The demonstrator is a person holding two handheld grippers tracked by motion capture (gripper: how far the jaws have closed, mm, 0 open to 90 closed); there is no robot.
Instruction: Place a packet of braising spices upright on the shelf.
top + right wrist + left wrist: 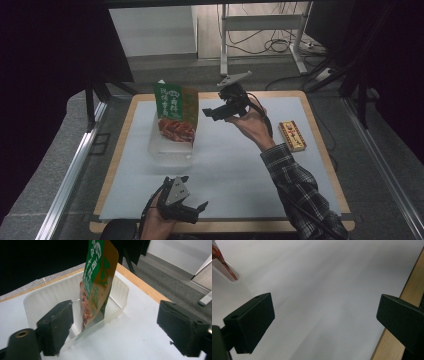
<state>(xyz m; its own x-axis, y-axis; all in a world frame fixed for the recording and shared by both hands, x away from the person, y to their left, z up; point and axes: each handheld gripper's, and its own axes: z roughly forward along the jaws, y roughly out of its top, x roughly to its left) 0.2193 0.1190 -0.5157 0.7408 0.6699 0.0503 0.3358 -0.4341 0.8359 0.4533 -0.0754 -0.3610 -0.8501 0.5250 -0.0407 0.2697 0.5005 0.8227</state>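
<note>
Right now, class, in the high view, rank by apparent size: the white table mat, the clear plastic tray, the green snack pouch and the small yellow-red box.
1. White table mat, largest.
2. Clear plastic tray and green snack pouch: too alike to rank.
3. Small yellow-red box, smallest.

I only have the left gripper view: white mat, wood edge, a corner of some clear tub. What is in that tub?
Observer: A green and orange snack pouch stands upright inside the clear plastic tub.
Operator: Where is the right gripper?
Observer: The right gripper is held above the mat just right of the pouch, jaws wide apart and pointed at it, gripping nothing.
Operator: Anything else on the table?
Observer: A small yellow and red flat packet lies near the right edge of the white mat.
Operator: And my gripper, seen from above?
Observer: The left gripper sits at the near edge of the mat, open and empty.
</note>
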